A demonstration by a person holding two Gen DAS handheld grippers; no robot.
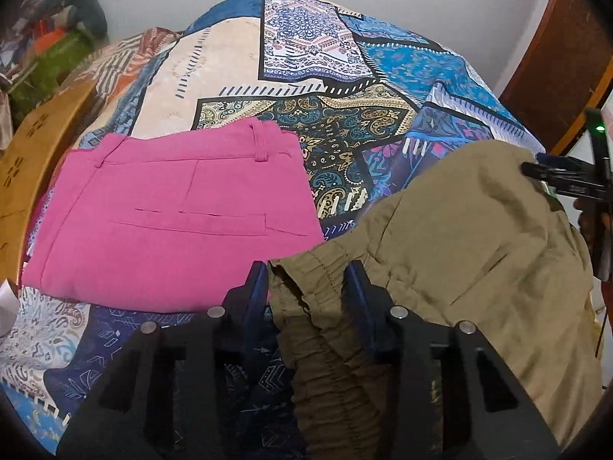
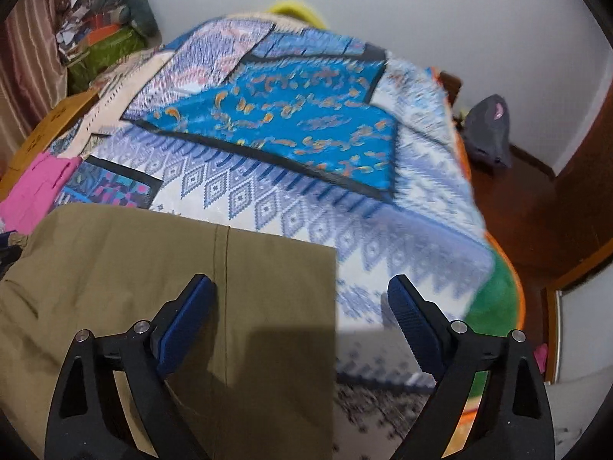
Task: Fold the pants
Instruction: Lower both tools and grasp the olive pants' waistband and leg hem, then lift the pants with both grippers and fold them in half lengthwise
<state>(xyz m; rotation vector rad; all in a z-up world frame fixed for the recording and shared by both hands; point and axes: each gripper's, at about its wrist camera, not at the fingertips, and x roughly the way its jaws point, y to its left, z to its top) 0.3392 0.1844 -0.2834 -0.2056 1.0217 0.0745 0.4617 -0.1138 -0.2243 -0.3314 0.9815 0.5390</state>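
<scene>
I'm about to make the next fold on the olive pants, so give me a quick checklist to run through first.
1. Left gripper around the olive-green pants' elastic waistband: ok; firm clamp: cannot tell.
2. Right gripper gripping: not ok, open over the leg edge.
3. Olive fabric flat: not ok, bunched near the waistband.
4. Folded pink pants apart from the olive pair: ok.
5. Patterned blue bedspread bare beyond the leg: ok.

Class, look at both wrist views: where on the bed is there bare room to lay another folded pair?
Free: the bedspread beyond the pink pants, and right of the olive pants towards the bed's edge. Crowded: the near left, where both pairs lie close together.
</scene>
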